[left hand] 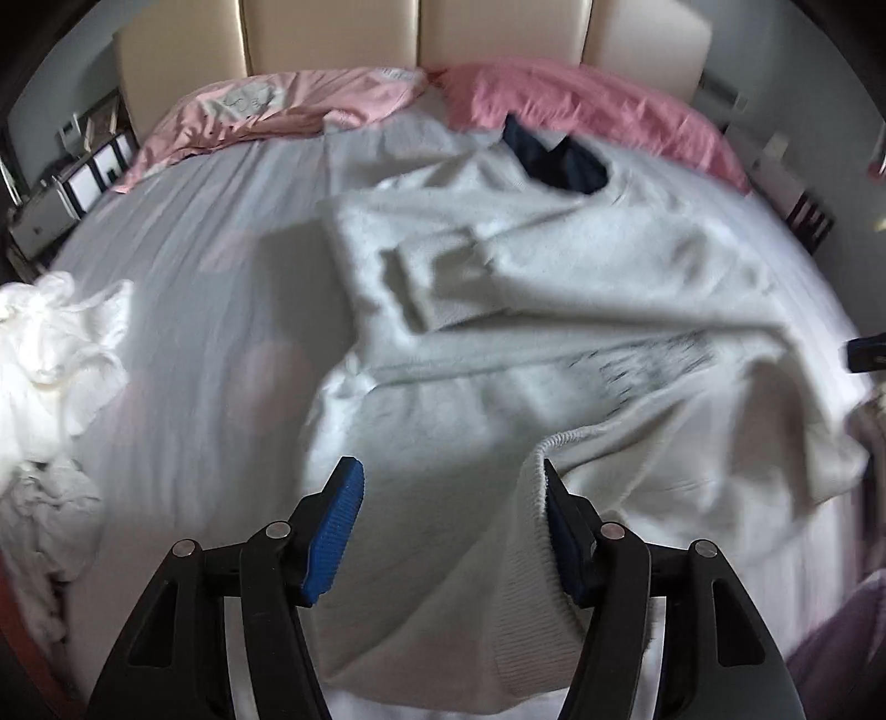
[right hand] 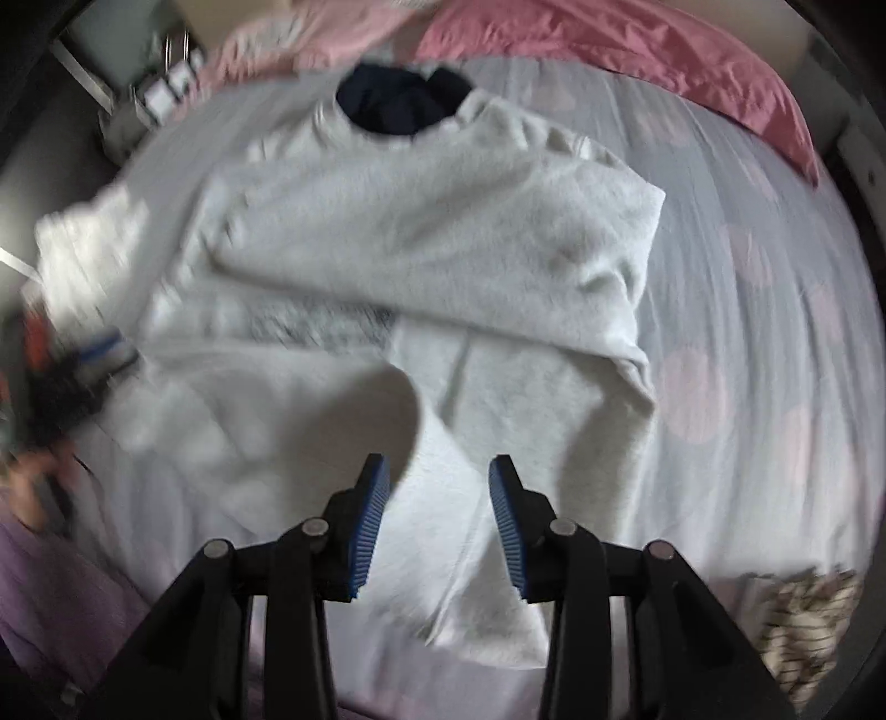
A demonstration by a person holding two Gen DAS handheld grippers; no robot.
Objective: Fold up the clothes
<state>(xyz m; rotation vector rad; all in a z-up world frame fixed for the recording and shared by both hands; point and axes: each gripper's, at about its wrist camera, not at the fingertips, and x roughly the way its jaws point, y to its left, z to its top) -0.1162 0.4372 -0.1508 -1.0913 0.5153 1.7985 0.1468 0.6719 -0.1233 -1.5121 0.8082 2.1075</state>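
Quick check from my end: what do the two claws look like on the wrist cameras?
Both match. The left claw and right claw have black plastic linkage arms with silver pivot pins, and each finger carries a ribbed blue pad. No cables or markings show.

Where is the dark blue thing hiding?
The dark blue cloth sits inside the neck hole of the grey sweatshirt on the bed, at the end nearest the pink pillows, top centre in the right wrist view.

2 wrist views, steeply down and close over the same sweatshirt (left hand: 554, 288) toward the headboard (left hand: 421, 39).
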